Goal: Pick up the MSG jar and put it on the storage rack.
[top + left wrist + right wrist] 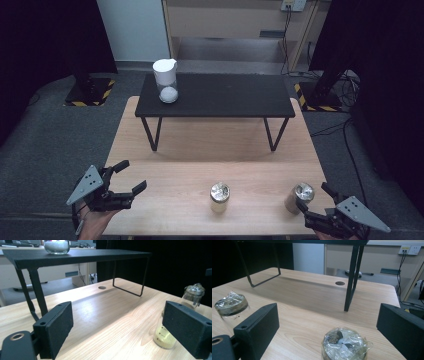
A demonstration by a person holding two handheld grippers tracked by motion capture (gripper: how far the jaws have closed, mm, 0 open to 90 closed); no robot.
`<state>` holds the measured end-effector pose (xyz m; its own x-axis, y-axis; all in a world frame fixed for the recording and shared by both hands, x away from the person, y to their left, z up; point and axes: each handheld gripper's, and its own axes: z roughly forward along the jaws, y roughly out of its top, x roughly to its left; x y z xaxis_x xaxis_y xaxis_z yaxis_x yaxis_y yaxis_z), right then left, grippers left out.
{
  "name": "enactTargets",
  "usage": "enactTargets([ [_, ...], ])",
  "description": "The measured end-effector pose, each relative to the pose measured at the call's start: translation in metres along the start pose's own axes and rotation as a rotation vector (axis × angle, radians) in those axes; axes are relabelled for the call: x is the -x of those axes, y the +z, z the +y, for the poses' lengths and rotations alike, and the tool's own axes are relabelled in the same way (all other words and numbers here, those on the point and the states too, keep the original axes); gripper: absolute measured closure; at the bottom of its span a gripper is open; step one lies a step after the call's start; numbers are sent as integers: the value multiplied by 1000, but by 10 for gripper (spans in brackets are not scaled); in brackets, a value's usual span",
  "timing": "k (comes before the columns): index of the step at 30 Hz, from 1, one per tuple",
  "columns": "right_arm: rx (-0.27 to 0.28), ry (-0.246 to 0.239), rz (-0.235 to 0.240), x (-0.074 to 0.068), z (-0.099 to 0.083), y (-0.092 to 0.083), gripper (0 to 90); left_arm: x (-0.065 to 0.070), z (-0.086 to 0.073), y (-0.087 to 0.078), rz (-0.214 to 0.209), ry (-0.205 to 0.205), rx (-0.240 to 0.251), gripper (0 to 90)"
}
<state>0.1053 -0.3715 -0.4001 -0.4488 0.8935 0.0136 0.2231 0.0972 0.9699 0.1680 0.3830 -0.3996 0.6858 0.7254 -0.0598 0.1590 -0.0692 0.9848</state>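
Two small glass jars with crinkled foil tops stand near the front of the wooden table [175,150]. The middle jar [219,196] [165,336] [231,305] holds yellowish grains. My left gripper [133,175] [117,320] hovers open at the table's front left corner, nothing between its jaws. The right jar [300,195] [192,296] [344,345] sits just in front of my right gripper [312,196] [330,315]. That gripper is open, its jaws on either side of the jar and apart from it.
A low black shelf [215,95] on thin metal legs spans the back of the table. On its left end stands a white-lidded glass container [166,80] [57,246]. Dark curtains, stands and cables surround the table.
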Motion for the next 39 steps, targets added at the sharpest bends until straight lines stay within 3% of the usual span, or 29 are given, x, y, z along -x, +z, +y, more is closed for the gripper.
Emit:
enactTargets([
  [15, 3, 0, 0, 0, 0, -1, 49, -6, -14, -3, -3, 1, -24, 89],
  [23, 4, -1, 0, 0, 0, -1, 48, -11, -19, -3, -19, -29, -28, 67],
  [39, 5, -1, 2, 0, 0, -1, 47, -14, -20, -7, 3, -41, -38, 30],
])
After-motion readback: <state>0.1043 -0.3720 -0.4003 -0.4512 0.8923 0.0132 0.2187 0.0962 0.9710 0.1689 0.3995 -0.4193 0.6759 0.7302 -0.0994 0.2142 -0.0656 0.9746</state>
